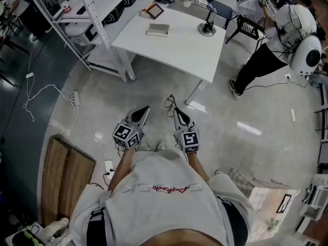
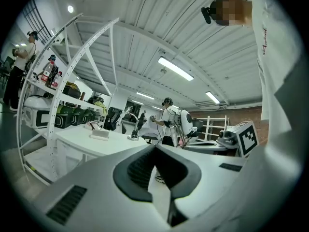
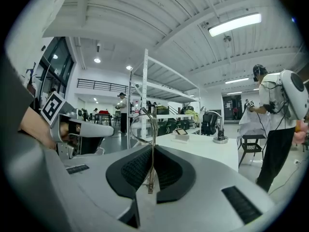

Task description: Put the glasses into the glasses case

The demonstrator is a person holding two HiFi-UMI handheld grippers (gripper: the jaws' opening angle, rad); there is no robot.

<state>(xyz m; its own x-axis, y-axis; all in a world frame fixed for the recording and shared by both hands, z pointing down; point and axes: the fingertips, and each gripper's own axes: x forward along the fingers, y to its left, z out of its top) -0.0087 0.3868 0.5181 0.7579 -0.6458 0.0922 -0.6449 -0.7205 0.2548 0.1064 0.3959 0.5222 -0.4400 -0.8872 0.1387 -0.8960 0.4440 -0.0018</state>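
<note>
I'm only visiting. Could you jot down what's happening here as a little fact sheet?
Right gripper: shut on thin wire glasses
Left gripper: jaws apart, nothing between them
Table: white, ahead of both grippers, neither touching it
On table: pale flat case, lamp
Progress: glasses not yet in the case
Nearby: another person stands past the table's far corner

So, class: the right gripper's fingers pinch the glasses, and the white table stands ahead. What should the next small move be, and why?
Probably carry the right gripper forward towards the white table, fingers kept shut on the glasses. What looks like the case lies on that table, across the floor from the person, out of reach.
</note>
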